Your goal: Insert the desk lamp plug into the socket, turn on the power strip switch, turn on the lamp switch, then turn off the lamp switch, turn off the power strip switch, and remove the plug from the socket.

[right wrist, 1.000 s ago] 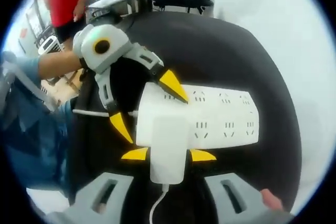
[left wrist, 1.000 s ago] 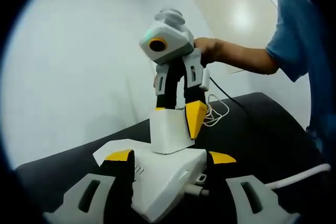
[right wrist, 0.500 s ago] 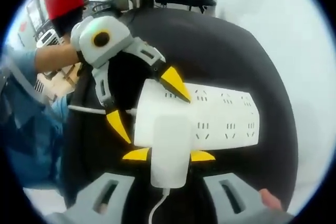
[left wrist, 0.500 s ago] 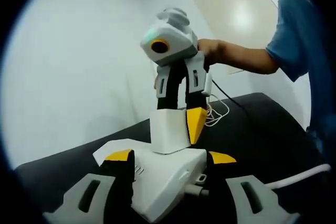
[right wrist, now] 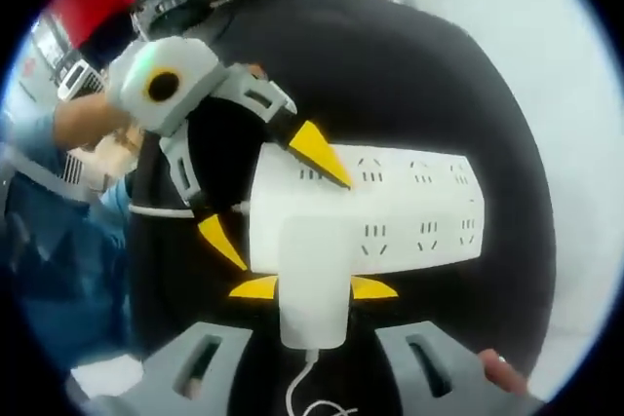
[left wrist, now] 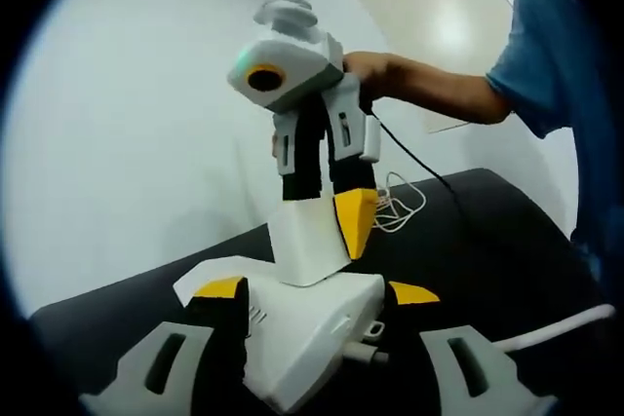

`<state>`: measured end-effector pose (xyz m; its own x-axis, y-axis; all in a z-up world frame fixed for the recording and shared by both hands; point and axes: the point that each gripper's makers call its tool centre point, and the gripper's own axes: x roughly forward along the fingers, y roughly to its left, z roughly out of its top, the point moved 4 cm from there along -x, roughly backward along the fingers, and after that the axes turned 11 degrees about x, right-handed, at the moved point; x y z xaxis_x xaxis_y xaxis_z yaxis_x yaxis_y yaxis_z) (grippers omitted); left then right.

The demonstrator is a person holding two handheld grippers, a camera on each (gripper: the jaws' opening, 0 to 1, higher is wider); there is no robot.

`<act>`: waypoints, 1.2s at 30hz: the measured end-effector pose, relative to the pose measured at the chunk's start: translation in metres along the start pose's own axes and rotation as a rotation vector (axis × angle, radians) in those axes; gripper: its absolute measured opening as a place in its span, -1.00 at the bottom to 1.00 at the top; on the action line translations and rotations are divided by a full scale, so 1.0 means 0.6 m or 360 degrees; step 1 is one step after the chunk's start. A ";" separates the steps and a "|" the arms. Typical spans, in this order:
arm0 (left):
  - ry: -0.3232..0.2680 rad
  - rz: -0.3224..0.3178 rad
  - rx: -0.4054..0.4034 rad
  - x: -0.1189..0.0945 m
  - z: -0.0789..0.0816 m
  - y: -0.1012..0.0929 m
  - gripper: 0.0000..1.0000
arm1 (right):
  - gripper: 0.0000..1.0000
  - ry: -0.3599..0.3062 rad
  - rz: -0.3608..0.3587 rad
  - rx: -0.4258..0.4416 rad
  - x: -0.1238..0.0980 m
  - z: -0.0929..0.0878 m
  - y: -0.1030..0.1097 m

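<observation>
In the left gripper view, the white power strip [left wrist: 312, 338] lies at the bottom middle of the frame on a black table [left wrist: 507, 250]. The left gripper [left wrist: 314, 291] has its two yellow-tipped jaws on either side of the strip, holding it. A white plug block [left wrist: 307, 241] stands on top of the strip, in the middle of the frame. The right gripper [left wrist: 317, 216] comes down from the upper middle, and its jaws are closed on the plug block. A person's hand [left wrist: 366, 70] holds that gripper from the right. A thin white cord [left wrist: 400, 207] lies coiled on the table behind it, and a thick white cable [left wrist: 546, 333] runs off at the lower right.

In the right gripper view, the plug block [right wrist: 314, 280] is at the bottom middle, held between the right gripper's [right wrist: 314, 288] yellow tips. It looks like it is still partly in its socket, but I cannot be sure. The power strip [right wrist: 390, 211] stretches to the right across the black table [right wrist: 409, 75]. The left gripper [right wrist: 268, 192] reaches in from the upper left, its yellow tips on both sides of the strip's near end
</observation>
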<state>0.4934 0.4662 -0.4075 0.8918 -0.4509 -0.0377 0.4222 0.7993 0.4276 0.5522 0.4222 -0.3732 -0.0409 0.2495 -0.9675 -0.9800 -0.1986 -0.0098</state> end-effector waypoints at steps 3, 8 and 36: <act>0.0008 0.0000 0.0006 0.000 -0.001 0.000 0.08 | -0.49 0.0056 -0.0018 0.0018 -0.002 0.006 0.008; 0.0009 0.0005 0.0009 -0.001 -0.007 0.006 0.08 | -0.50 0.0055 0.0005 0.0022 -0.007 0.007 0.006; 0.0010 0.0003 0.0016 0.001 -0.010 0.007 0.08 | -0.50 -0.0110 0.0052 0.0060 0.000 -0.003 0.001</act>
<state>0.4966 0.4716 -0.4112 0.8936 -0.4468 -0.0423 0.4188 0.7962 0.4368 0.5521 0.4205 -0.3734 -0.0850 0.3083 -0.9475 -0.9845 -0.1724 0.0322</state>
